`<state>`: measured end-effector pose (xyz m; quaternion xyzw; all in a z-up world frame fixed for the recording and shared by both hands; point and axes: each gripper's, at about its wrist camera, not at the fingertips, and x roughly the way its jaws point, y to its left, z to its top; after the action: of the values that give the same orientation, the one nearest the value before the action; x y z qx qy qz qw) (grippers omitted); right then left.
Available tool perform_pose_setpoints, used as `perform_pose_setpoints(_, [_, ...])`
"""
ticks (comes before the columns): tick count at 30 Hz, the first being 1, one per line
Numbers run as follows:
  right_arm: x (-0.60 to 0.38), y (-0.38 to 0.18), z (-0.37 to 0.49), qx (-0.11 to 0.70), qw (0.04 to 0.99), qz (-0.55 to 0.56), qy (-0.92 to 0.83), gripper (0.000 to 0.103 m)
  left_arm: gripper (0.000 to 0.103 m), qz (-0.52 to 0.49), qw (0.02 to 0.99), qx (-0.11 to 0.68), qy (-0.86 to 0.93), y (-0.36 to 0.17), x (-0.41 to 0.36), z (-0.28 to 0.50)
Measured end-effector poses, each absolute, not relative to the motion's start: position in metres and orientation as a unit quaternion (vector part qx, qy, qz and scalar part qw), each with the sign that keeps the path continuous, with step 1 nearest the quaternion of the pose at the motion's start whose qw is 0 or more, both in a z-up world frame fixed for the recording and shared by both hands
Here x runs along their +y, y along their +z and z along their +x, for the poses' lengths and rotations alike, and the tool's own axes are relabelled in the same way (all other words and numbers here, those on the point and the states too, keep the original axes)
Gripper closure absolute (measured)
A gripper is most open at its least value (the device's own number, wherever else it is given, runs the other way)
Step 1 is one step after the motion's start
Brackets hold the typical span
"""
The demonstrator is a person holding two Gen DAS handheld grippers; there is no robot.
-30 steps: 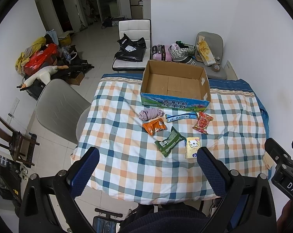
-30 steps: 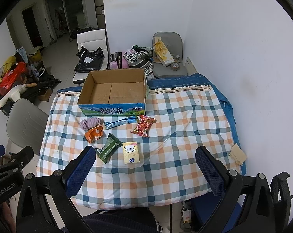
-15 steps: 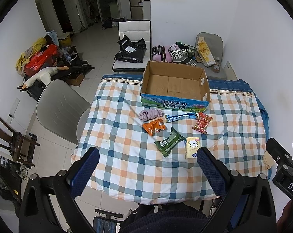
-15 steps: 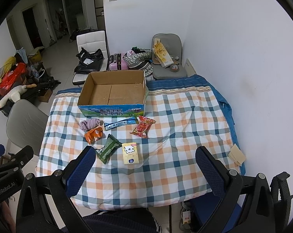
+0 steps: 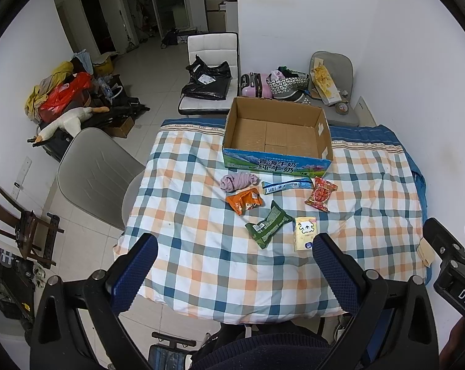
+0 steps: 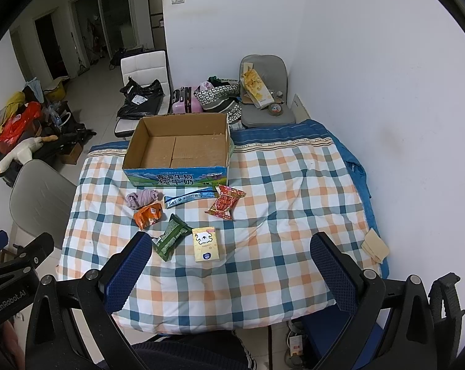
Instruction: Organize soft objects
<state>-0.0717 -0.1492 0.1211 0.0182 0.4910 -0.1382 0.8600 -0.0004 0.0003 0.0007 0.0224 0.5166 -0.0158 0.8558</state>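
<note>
Cardboard box (image 5: 278,141) sat empty at far side of table (image 5: 371,191); nothing packed yet. Six soft items counted near box front: sock (image 5: 238,182), five packets (image 5: 269,223). Left gripper (image 5: 232,265), right gripper (image 6: 229,262) held wide apart, nothing grabbed. Reach toward nearest packet probably needed next.

Checked-cloth table (image 5: 201,262) bears cardboard box (image 5: 278,163), perhaps six soft items.

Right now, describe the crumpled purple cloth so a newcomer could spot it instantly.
Start at the open cardboard box at the far side of the checked tablecloth. Just in front of its left front corner lies the crumpled purple cloth, above the orange snack packet. It is the only fabric item; its neighbours are printed packets.
</note>
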Motion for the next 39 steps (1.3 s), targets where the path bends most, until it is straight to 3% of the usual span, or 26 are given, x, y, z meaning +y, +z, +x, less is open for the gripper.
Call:
perform_pose_setpoints(34, [-0.157,0.108,-0.066,0.493,0.858,0.027,-0.139,0.000,0.000,0.016,0.859,0.512,-0.018,-0.005,0.002,0.013])
perform_pose_setpoints(39, [-0.173,0.084,-0.038,0.517,0.843,0.040,-0.142,0.000,0.000,-0.002,0.845,0.535,-0.011,-0.045,0.002,0.052])
